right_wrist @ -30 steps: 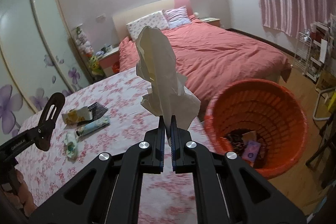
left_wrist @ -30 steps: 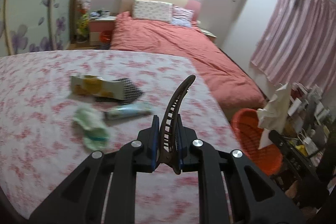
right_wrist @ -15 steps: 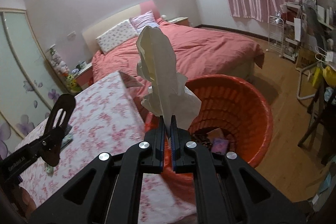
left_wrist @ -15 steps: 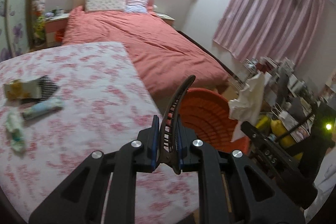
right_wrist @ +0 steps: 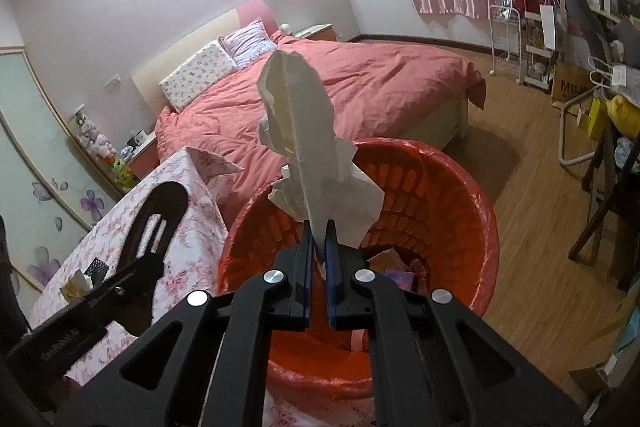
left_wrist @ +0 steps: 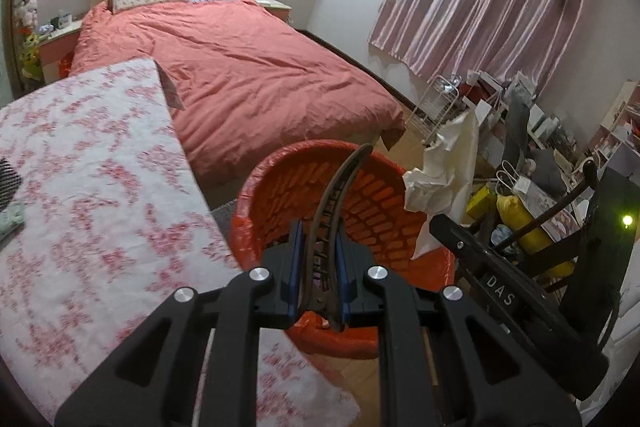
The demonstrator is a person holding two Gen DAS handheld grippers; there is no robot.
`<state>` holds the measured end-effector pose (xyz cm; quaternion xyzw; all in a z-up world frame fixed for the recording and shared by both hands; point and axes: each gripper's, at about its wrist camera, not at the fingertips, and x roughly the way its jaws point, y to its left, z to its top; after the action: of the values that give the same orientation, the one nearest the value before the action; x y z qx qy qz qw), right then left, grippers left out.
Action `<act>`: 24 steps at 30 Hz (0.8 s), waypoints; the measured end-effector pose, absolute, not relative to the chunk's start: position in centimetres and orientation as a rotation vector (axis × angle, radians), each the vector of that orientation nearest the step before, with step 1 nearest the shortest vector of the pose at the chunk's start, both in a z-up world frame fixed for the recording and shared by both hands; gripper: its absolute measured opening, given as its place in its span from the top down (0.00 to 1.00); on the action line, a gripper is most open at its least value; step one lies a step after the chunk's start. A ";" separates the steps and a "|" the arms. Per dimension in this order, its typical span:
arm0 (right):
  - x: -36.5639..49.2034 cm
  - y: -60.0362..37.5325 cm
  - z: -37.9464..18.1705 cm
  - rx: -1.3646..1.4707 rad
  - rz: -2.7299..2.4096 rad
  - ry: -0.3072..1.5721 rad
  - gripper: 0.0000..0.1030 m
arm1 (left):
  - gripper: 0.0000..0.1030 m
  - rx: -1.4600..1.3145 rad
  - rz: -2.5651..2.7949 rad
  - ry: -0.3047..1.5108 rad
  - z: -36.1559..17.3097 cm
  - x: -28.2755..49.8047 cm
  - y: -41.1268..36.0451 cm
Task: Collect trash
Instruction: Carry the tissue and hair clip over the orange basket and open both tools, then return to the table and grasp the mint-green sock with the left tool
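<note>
Left gripper (left_wrist: 317,275) clamping a hair clip (left_wrist: 334,211), right gripper (right_wrist: 318,277) pinching crumpled tissue (right_wrist: 308,147) above orange basket (right_wrist: 480,211); light tissue risks drifting outside.

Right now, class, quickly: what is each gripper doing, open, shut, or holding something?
Left gripper: shut on the dark hair clip, above the orange bin.
Right gripper: shut on the crumpled white paper, above the same bin.

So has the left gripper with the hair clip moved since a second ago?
Yes. The left gripper, shut on the hair clip, has swung off the floral tablecloth toward the orange basket, which now sits right behind the clip.
</note>
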<state>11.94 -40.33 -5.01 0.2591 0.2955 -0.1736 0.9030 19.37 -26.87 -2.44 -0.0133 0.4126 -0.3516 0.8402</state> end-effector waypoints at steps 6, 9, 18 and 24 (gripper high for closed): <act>11.8 -41.1 -6.1 0.566 -0.373 0.640 0.68 | 0.61 -0.003 -0.720 0.908 -4.7 20.3 -27.9; 11.5 -41.0 -6.1 0.566 -0.386 0.643 0.62 | 0.57 0.001 -0.692 0.917 -5.0 20.6 -27.2; 11.4 -40.8 -5.3 0.540 -0.389 0.636 0.55 | 0.44 0.014 -0.573 0.876 -4.4 20.7 -22.4; 11.8 -38.3 -4.7 0.493 -0.361 0.640 0.52 | 0.35 0.033 -0.463 0.830 -3.8 20.0 -17.0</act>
<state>11.81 -38.33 -4.67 0.2387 0.3096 -0.1748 0.9037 20.05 -16.97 -3.84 0.0157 0.3995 -0.2230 0.8891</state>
